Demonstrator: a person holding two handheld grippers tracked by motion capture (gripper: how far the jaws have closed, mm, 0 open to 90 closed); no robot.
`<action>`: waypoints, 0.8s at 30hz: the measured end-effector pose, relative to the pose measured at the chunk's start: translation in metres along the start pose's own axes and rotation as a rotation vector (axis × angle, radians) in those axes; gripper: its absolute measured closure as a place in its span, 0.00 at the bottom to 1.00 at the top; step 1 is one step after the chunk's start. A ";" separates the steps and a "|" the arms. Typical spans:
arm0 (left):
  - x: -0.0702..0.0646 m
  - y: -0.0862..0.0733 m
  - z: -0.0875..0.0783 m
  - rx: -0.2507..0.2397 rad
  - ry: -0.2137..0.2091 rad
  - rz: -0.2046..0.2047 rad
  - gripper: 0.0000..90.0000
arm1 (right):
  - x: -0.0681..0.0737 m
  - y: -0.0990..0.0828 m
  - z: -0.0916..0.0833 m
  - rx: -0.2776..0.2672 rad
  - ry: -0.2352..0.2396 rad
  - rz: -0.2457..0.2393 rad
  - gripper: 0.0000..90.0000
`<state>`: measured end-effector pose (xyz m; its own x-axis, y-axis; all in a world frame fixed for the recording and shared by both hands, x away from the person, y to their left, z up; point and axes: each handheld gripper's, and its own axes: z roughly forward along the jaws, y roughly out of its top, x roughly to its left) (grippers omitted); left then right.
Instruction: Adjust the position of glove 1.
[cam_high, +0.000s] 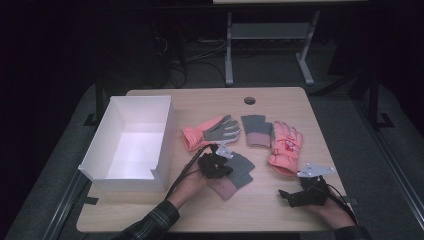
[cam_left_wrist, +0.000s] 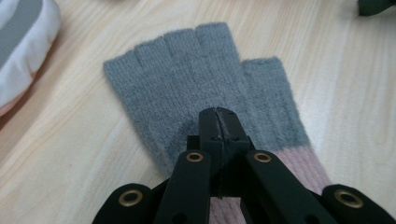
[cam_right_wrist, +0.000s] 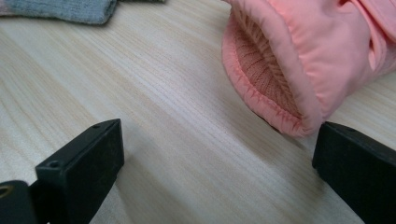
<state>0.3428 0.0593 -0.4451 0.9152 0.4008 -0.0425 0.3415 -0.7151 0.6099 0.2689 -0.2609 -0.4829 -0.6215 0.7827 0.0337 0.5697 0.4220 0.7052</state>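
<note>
While my left tongs pinch the grey knit fingerless glove, its fingers point away; my right tongs rest wide open

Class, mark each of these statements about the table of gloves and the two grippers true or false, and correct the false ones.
1. The left gripper is shut on the grey fingerless glove. True.
2. The right gripper is shut. False: its jaws stand wide open over bare table.
3. The white box holds a glove. False: it is empty.
4. A pink glove's cuff lies near the right gripper. True.
</note>
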 end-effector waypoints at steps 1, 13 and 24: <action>0.000 -0.001 0.002 0.002 -0.004 -0.010 1.00 | 0.000 0.000 0.000 0.000 0.000 0.000 0.02; -0.017 -0.013 0.000 0.009 -0.050 -0.023 1.00 | 0.000 0.000 0.000 0.000 0.000 -0.001 0.02; -0.018 -0.005 -0.005 -0.015 -0.053 -0.017 1.00 | 0.000 0.000 0.000 0.000 0.000 -0.001 0.02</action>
<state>0.3234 0.0583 -0.4428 0.9193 0.3820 -0.0945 0.3544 -0.6994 0.6207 0.2689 -0.2610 -0.4830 -0.6220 0.7823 0.0331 0.5689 0.4225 0.7056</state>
